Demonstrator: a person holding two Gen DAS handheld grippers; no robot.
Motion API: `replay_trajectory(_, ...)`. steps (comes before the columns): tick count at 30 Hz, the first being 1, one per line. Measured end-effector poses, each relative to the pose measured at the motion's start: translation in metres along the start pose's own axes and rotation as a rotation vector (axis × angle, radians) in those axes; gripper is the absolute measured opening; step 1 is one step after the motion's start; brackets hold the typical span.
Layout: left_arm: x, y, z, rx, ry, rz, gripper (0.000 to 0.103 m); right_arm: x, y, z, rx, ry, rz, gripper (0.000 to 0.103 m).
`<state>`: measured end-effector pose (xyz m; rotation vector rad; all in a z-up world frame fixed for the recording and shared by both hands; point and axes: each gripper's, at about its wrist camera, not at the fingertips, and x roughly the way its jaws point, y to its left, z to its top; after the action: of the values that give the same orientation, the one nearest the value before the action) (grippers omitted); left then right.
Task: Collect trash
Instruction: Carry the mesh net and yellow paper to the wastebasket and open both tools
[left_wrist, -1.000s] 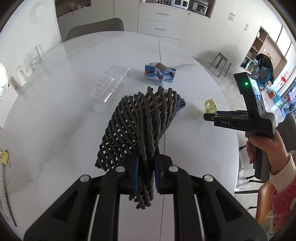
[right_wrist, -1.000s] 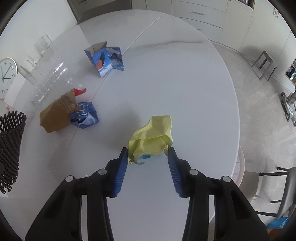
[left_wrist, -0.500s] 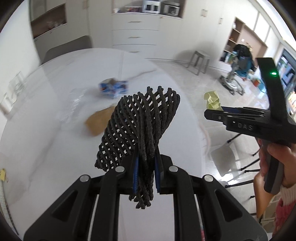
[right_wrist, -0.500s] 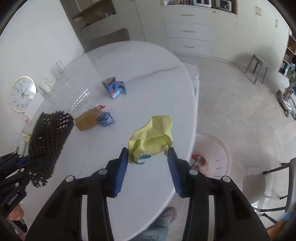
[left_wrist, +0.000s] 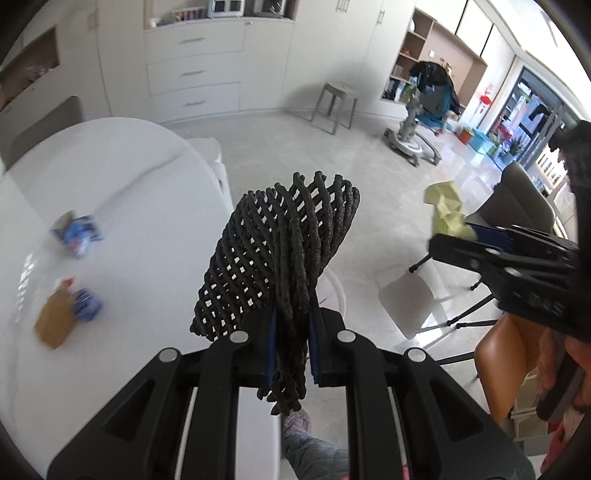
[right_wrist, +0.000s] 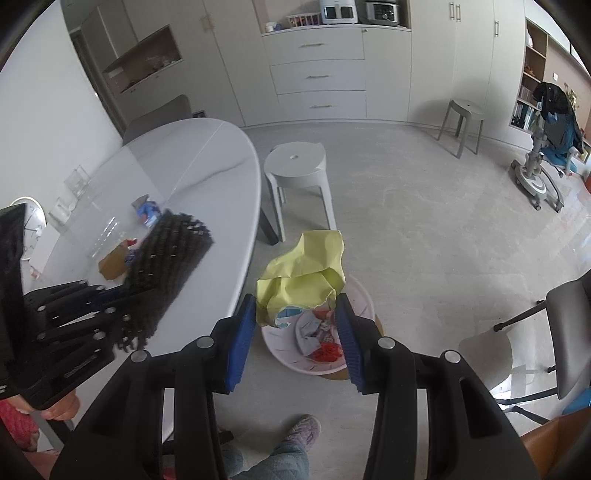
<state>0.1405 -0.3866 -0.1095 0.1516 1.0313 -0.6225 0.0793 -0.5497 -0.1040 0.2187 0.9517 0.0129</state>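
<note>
**Both grippers loaded, over floor by bin**

While the left gripper (left_wrist: 291, 347) is clamped nearly shut on a black woven mesh mat (left_wrist: 284, 254), the right gripper (right_wrist: 295, 332) holds a crumpled yellow-green paper wad (right_wrist: 303, 273) between part-open blue pads (right_wrist: 242, 339). The wad hangs above a round white plastic waste bin (right_wrist: 364, 295) on the grey floor, scraps inside. The bin sits just beside the white oval marble-look table (left_wrist: 140, 192). On the table: a blue printed carton (left_wrist: 75, 236), a brown paper piece (left_wrist: 55, 321), a crushed blue wrapper (left_wrist: 86, 304). Lettering on the right gripper body is blurred, unreadable.
</note>
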Motion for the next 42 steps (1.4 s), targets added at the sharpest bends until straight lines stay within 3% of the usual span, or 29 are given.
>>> replay_trajectory(10, 0.099, -0.033, 0.047, 0.022, 0.123, -0.008, 0.013, 0.033, -0.055, 0.023, 0.025, 0.045, 0.023, 0.045)
replay_trajectory(17, 0.134, -0.034, 0.06, 0.023, 0.181, -0.013, 0.016, 0.054, -0.073, 0.038, 0.034, 0.066, 0.026, 0.045)
replay_trajectory(18, 0.134, -0.032, 0.058, 0.021, 0.19, -0.02, 0.018, 0.056, -0.073, 0.039, 0.036, 0.068, 0.025, 0.045)
replay_trajectory(19, 0.134, -0.03, 0.056, 0.017, 0.197, -0.027, 0.03, 0.058, -0.076, 0.04, 0.039, 0.071, 0.025, 0.045)
replay_trajectory(20, 0.134, -0.029, 0.057, 0.005, 0.208, -0.039, 0.049, 0.061, -0.077, 0.041, 0.041, 0.073, 0.023, 0.045)
replay_trajectory(22, 0.131, -0.027, 0.057, -0.026, 0.203, -0.054, 0.071, 0.064, -0.08, 0.041, 0.046, 0.08, 0.019, 0.045)
replay_trajectory(34, 0.078, -0.02, 0.061, -0.053, 0.126, -0.021, 0.089, 0.082, -0.078, 0.041, 0.044, 0.112, 0.02, 0.048)
replay_trajectory(42, 0.038, -0.008, 0.057, -0.06, 0.071, 0.051, 0.092, 0.108, -0.057, 0.034, 0.004, 0.165, 0.057, 0.049)
